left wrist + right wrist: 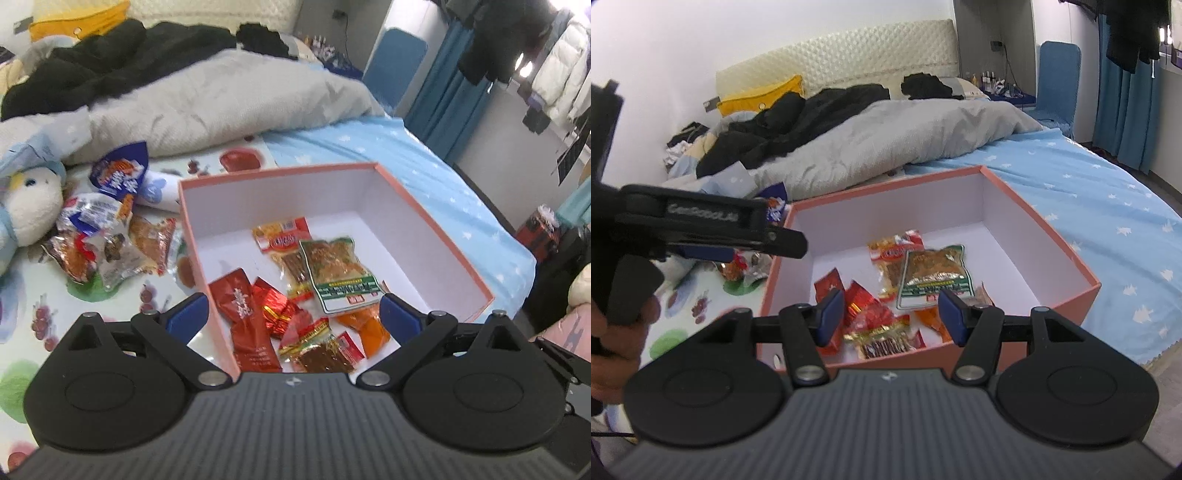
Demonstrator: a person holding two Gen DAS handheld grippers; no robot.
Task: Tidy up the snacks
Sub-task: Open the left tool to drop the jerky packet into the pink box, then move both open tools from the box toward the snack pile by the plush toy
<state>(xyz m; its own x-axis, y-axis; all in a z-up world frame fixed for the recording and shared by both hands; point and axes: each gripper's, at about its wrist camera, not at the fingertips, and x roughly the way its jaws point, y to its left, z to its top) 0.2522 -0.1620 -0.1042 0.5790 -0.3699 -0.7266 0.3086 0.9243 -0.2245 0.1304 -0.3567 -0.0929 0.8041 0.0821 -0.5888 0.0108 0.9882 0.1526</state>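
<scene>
A pink box point(436, 221) point(1039, 227) with a white inside lies on the bed. It holds several snack packets, among them a green-labelled packet point(340, 273) point(934, 277) and a red sachet point(245, 321). More loose snacks point(103, 240) are piled on the sheet left of the box, with a blue packet point(120, 175) behind them. My left gripper point(293, 314) hovers over the box's near left corner, jaws wide apart and empty. My right gripper point(891, 314) hangs over the box's near edge, half open, nothing between its pads. In the right wrist view the left gripper point(790, 243) shows from the side.
A white plush toy point(26, 206) lies left of the snack pile. A grey duvet point(221, 99) and black clothes point(110, 62) fill the back of the bed. The blue star sheet point(1089, 206) runs to the bed's right edge. A hand point(617, 332) grips the left gripper's handle.
</scene>
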